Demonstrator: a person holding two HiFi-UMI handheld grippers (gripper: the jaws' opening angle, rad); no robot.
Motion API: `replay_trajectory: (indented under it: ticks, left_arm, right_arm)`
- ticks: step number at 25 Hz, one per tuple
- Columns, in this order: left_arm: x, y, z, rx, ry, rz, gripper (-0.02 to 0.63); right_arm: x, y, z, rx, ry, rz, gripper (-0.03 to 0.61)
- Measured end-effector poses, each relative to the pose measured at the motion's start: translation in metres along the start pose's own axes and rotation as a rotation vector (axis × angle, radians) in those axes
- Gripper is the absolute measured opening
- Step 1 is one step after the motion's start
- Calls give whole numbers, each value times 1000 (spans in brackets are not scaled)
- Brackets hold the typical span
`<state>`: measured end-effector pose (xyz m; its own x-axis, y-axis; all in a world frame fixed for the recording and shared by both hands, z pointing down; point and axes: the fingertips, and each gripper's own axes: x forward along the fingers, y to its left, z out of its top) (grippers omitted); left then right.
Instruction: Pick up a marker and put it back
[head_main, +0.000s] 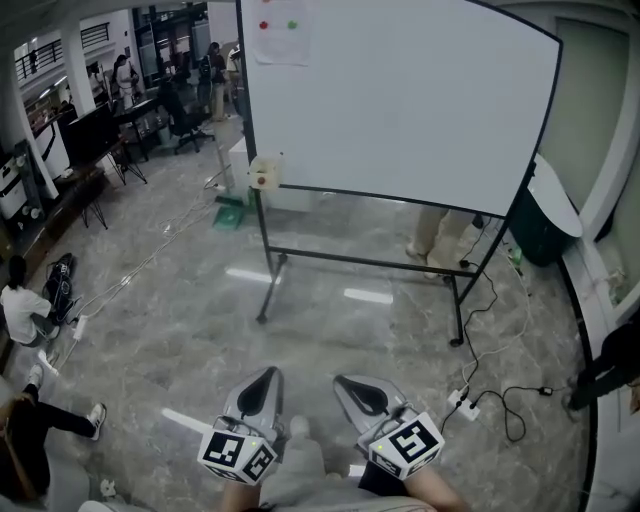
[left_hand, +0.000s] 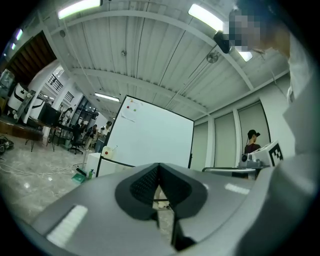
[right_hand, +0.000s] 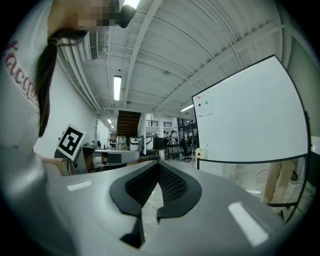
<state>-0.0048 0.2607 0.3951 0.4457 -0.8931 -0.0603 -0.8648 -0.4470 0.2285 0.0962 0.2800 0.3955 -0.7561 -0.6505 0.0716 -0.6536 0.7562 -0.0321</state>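
Note:
A large whiteboard (head_main: 400, 95) on a black wheeled stand stands a few steps ahead. A cream holder (head_main: 265, 172) hangs at the left end of its tray; I cannot make out a marker in it. My left gripper (head_main: 265, 376) and right gripper (head_main: 346, 382) are held low and side by side, pointing level at the board and far from it. The left gripper (left_hand: 159, 167) has its jaws closed tip to tip with nothing between them, and so does the right gripper (right_hand: 159, 165). The holder (left_hand: 106, 151) shows small in the left gripper view, and the holder (right_hand: 201, 152) also in the right gripper view.
Cables and a power strip (head_main: 462, 405) lie on the grey floor at the right. A dark bin (head_main: 540, 225) stands beside the board, and someone's legs (head_main: 432, 235) show behind it. People sit on the floor at the left (head_main: 25, 310). Desks and chairs fill the far left.

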Motion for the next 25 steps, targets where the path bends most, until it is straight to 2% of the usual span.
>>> replay_trajectory:
  ticks: [7,19,25]
  left_arm:
    - [48,35,8,-7,-11,-19,0]
    - [128,117,48,12,-36,-78,0]
    - [148,143,47,-18,-27,-77,0]
  right_arm:
    - [48,-27,6,-42,5,7,2]
    - [153,-82,32,-36,-12,-63,2]
    - [181,-96,28,-17,23,-70,2]
